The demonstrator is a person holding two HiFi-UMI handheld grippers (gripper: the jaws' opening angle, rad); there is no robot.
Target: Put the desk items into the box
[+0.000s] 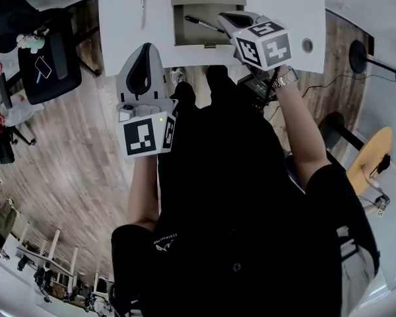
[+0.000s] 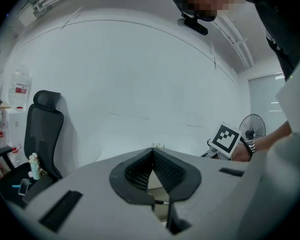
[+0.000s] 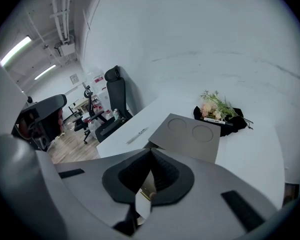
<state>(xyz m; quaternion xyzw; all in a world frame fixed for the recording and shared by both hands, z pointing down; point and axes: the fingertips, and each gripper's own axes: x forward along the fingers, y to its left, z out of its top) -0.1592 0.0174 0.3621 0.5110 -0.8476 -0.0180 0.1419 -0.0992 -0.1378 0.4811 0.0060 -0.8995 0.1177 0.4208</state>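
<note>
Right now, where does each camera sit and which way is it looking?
Head view: on the person's head, looking steeply down at the white desk, the open box, the left gripper and the right gripper; forearms and dark clothing show.
Left gripper view: on the left gripper, facing a white wall and an office chair; its shut jaws and the person's wrist show.
Right gripper view: on the right gripper, facing across the desk to the box's flap and flowers; only its shut jaws show.
Shared: the head and left gripper views both show the right gripper.

No readable text, shirt print seemingly blurred
</note>
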